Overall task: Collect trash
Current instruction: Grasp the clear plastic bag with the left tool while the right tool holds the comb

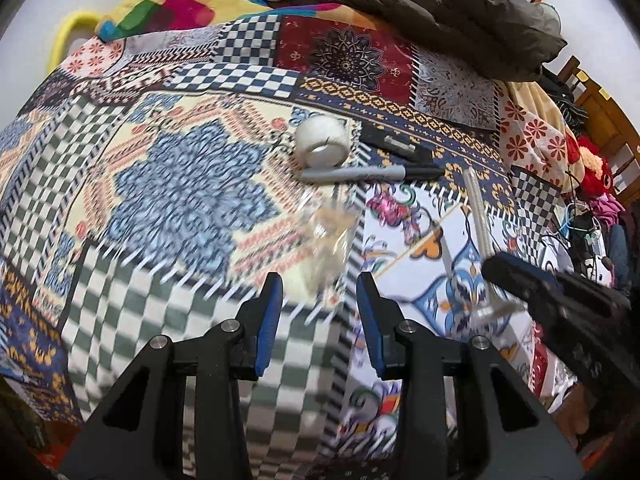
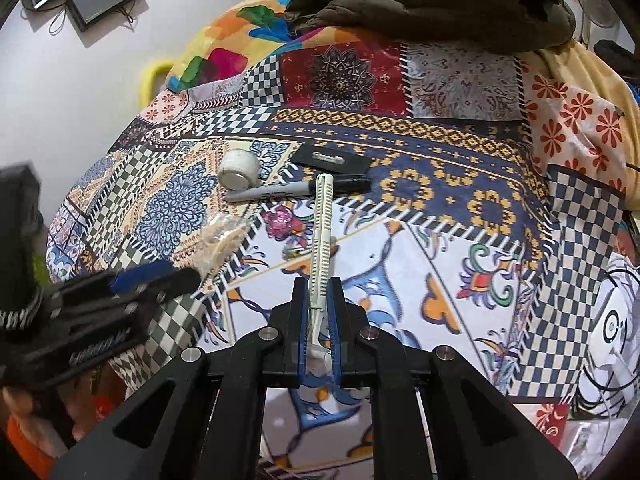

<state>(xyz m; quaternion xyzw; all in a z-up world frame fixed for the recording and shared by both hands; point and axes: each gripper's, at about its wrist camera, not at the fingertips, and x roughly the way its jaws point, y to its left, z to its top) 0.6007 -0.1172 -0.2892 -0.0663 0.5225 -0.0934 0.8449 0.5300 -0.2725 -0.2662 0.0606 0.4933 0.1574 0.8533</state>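
The right gripper has its jaws clamped on a white razor, handle pointing away. The left gripper hangs part-open, empty, a clear wrapper just ahead on the bedspread.

Prob. home bedroom: quilt, jacket.

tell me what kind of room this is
Most likely a bedroom: the work surface is a bed covered by a patchwork quilt, with a bright multicoloured pillow and a heaped dark jacket at its far end. Clothes and a wooden chair crowd one side.
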